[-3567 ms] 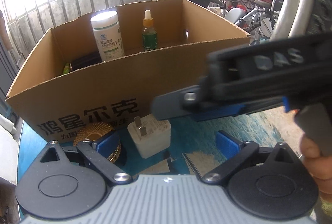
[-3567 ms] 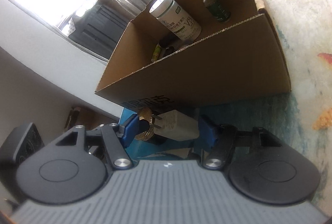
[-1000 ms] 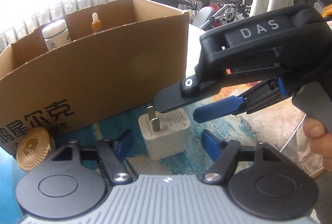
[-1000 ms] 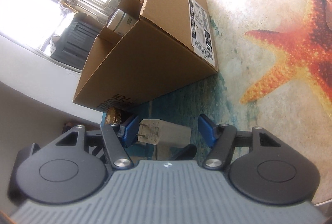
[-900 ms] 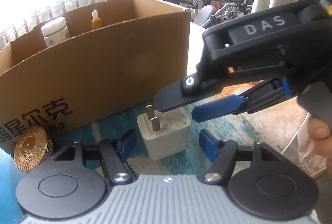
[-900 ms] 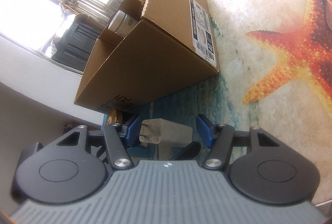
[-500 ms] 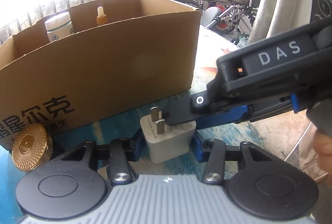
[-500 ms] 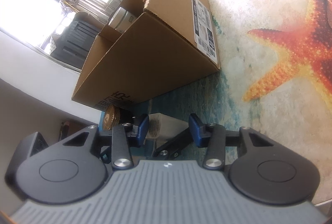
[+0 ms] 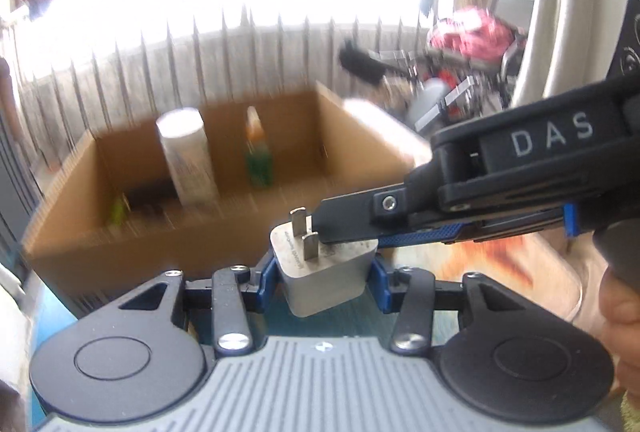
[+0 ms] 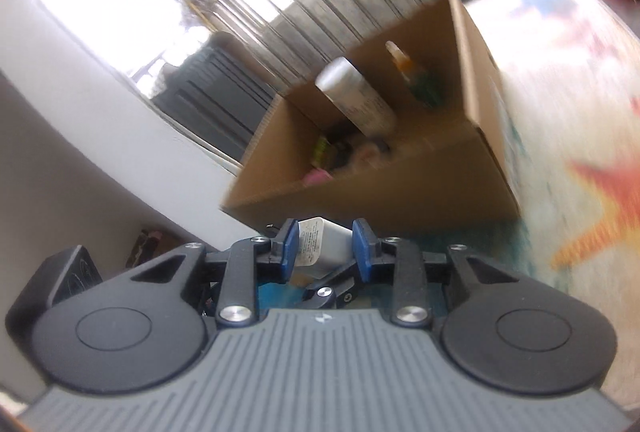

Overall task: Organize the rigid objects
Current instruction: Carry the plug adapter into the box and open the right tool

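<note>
A white charger plug (image 9: 332,284), prongs up, hangs in the air in front of the open cardboard box (image 9: 120,244). My left gripper (image 9: 324,274) is shut on its sides. My right gripper (image 9: 352,232) comes in from the right and grips the same charger (image 10: 316,244) across its top; the right gripper (image 10: 325,246) has its jaws still closing, with the blue pads pressed on the charger. The box (image 10: 380,184) holds a white bottle (image 9: 188,156) and a dropper bottle (image 9: 258,156), both upright.
The box stands on a table with a starfish print (image 10: 580,192). Small green and pink items (image 10: 320,160) lie on the box floor. A person's hand (image 9: 624,312) holds the right gripper. A railing and a wheelchair with red cloth (image 9: 472,32) are behind.
Both grippers closed on the charger and rose with it off the table. The box interior now shows from above, and the gold disc has left the view.
</note>
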